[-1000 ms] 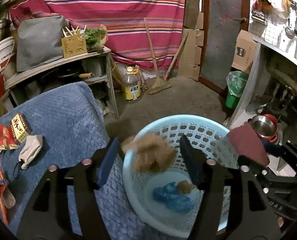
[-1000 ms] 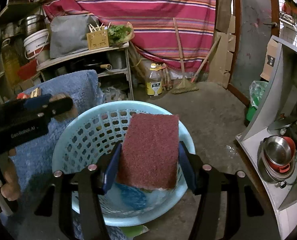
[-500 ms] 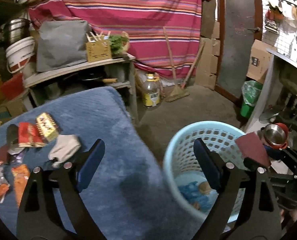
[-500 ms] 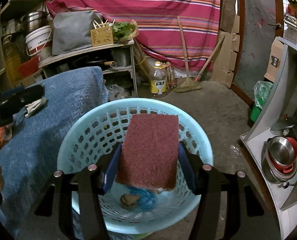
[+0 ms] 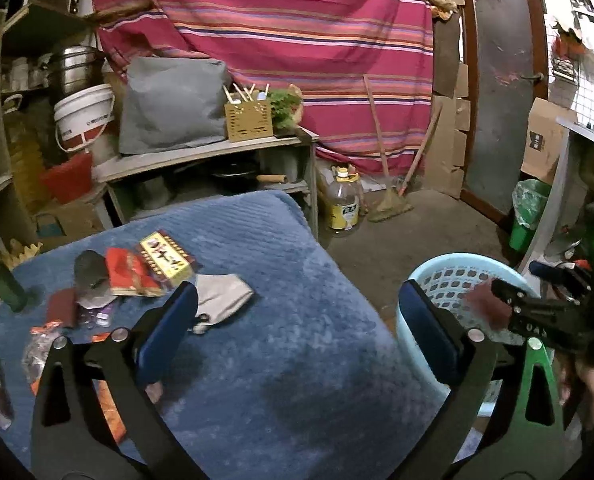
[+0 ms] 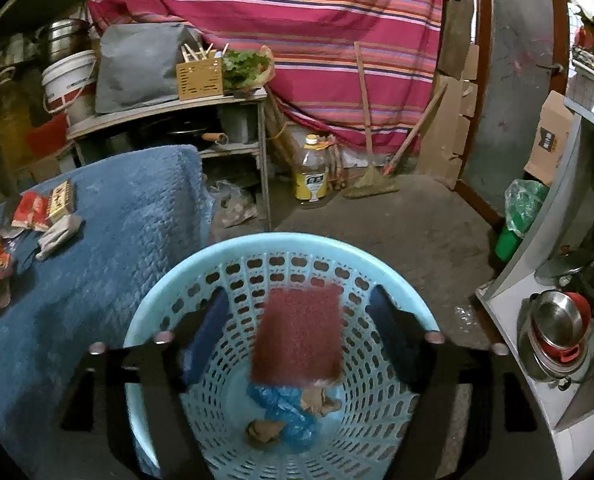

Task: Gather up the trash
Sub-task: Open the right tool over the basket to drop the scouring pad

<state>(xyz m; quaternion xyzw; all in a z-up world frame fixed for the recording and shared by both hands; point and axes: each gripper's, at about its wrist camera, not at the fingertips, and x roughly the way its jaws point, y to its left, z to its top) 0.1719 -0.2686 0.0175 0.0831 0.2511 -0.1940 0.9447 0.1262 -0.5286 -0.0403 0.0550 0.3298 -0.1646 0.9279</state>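
Note:
My left gripper (image 5: 297, 304) hovers over the blue blanket (image 5: 289, 360) with its jaws opening wide and nothing between them. Ahead of it on the blanket lie red packets (image 5: 127, 272), a yellow box (image 5: 165, 258) and a grey cloth (image 5: 225, 296). My right gripper (image 6: 297, 300) hangs over the light-blue basket (image 6: 281, 240), its jaws opening. A red scouring pad (image 6: 299, 336) sits blurred between them, clear of both pads and dropping into the basket. On the basket's floor lie a blue bag (image 6: 289, 412) and brown scraps (image 6: 263, 430).
More wrappers (image 5: 41, 344) and a green bottle (image 5: 5, 284) lie at the blanket's left. Beyond stand a shelf (image 5: 201, 152), an oil bottle (image 5: 343, 204), a broom (image 5: 389, 200) and a green bin (image 5: 527, 216). Pots (image 6: 559, 332) sit on the white unit to the right.
The left gripper dropped the brown wad into the basket, swung left over the blanket and opened wider. The right gripper's jaws spread and the red pad slipped free downward.

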